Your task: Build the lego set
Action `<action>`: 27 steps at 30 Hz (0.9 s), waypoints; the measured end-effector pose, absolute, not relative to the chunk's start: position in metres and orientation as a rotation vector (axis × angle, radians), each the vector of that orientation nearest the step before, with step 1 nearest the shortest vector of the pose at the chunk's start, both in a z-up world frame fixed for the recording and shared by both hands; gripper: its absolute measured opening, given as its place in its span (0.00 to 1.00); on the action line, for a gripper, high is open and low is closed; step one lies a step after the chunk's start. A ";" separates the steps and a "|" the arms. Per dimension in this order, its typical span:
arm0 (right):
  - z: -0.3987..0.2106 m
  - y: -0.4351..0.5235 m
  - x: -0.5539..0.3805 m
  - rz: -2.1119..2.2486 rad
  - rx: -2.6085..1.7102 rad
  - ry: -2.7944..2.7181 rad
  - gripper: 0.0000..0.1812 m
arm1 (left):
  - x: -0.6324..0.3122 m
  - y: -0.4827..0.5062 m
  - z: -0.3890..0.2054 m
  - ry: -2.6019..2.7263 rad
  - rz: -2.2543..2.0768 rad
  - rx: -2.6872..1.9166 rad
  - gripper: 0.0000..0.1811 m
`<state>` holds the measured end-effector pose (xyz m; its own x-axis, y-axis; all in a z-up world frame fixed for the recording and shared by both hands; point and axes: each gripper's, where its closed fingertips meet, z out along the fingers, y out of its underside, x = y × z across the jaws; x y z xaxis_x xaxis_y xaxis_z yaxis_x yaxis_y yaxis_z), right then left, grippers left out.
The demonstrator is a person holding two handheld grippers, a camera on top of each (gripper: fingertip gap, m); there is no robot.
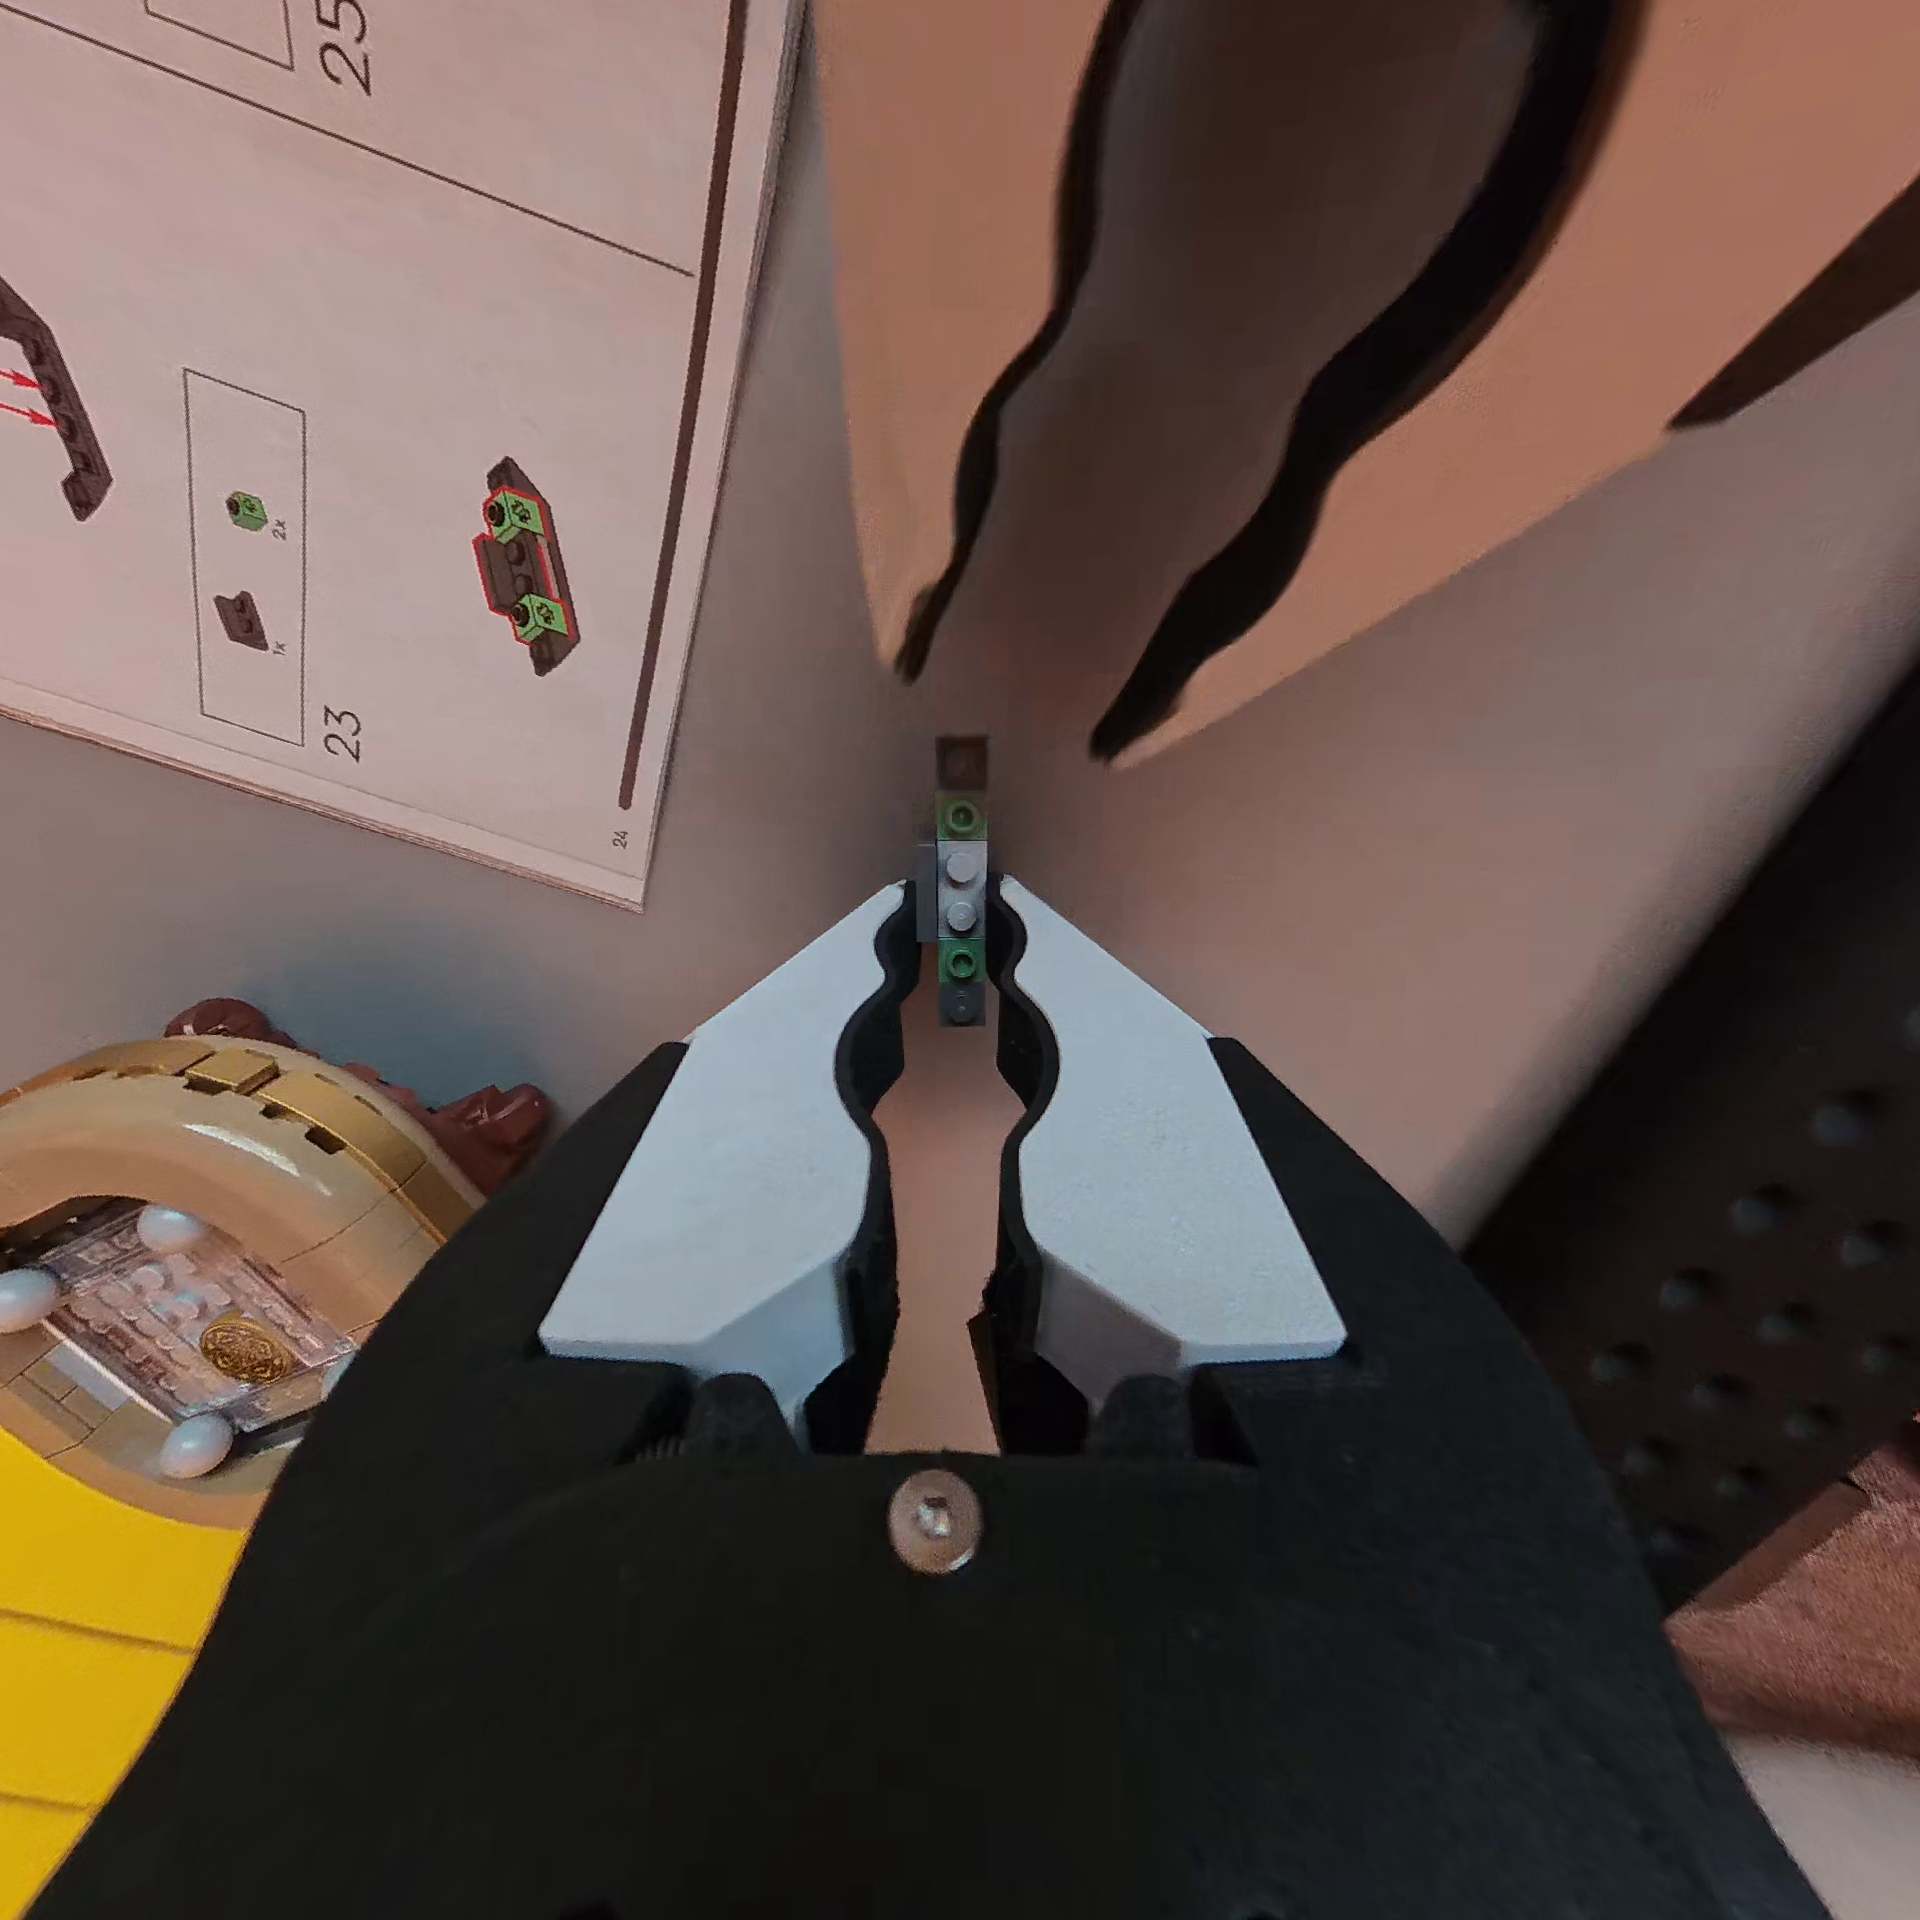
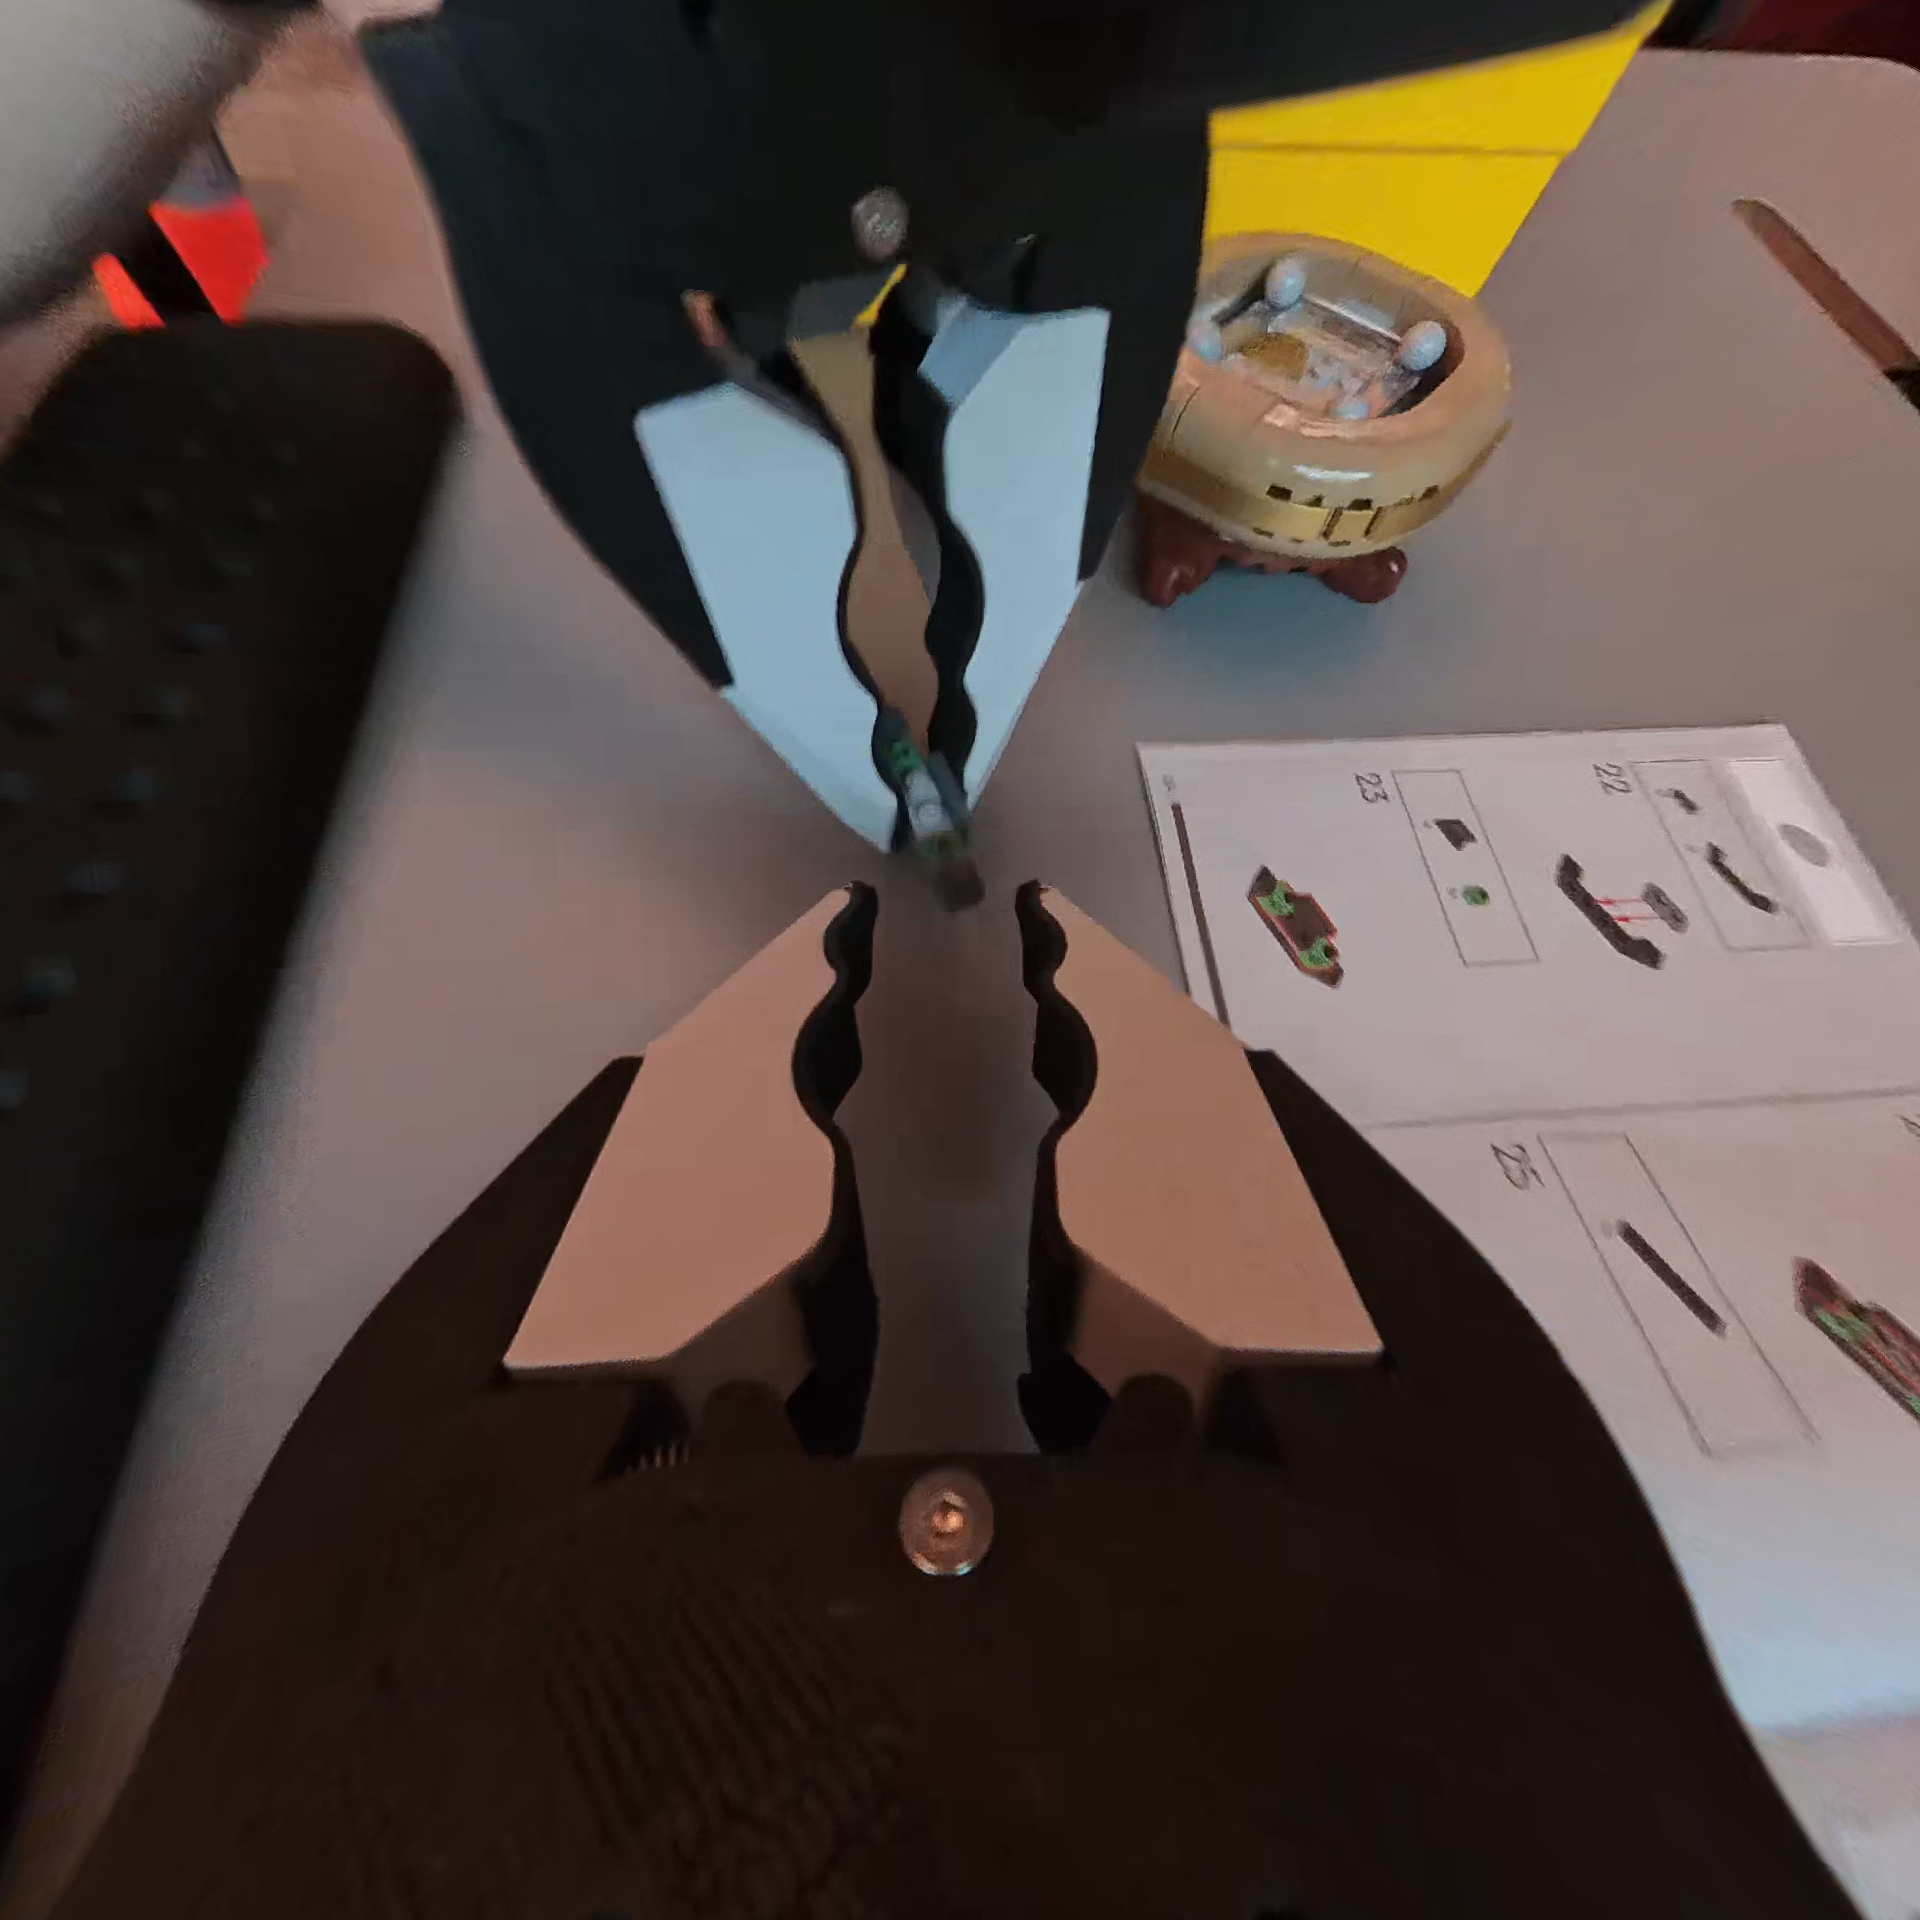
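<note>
My left gripper [image 1: 961,914] is shut on a small brick assembly [image 1: 962,883]: a narrow dark strip with two green bricks and a grey plate between them, its brown end sticking out past the fingertips. In the right wrist view the left gripper [image 2: 925,821] comes in from above, holding the assembly [image 2: 935,831] just beyond my right gripper [image 2: 940,894]. My right gripper is open and empty, its tan fingers [image 2: 717,1143] a short gap from the assembly's brown tip. In the left wrist view the right gripper's tan fingers [image 1: 1403,364] loom blurred above the assembly.
An open instruction booklet [image 2: 1558,935] lies on the grey table [image 2: 520,831], right in the right wrist view and upper left in the left one [image 1: 364,416]. A tan and gold round lego model [image 2: 1330,416] on brown feet stands by a yellow box [image 2: 1403,135]. A black studded mat [image 2: 156,675] lies left. One gripper's finger ends stand about 4 centimeters off the other's.
</note>
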<state>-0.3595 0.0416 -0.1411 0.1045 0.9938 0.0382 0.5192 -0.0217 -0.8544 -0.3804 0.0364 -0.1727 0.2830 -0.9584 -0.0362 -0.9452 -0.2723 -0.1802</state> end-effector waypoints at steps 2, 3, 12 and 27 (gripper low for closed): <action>-0.143 0.040 -0.366 0.897 -1.670 -1.501 0.14 | -0.381 0.036 -0.173 1.778 -0.136 -2.369 0.05; -0.144 0.042 -0.367 0.895 -1.672 -1.504 0.14 | -0.380 0.036 -0.173 1.776 -0.146 -2.366 0.05; -0.149 0.044 -0.371 0.872 -1.662 -1.568 0.07 | -0.379 0.037 -0.173 1.791 -0.176 -2.342 0.05; -0.161 0.039 -0.370 0.804 -1.687 -1.647 0.04 | -0.411 0.036 -0.133 1.372 -0.362 -2.294 0.34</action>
<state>-0.3702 0.0389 -0.1613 0.0276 0.9996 0.0075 0.6088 -0.0109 -0.7933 -0.4113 0.0364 -0.1331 0.4734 -0.8808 -0.0011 -0.7654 -0.4108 -0.4953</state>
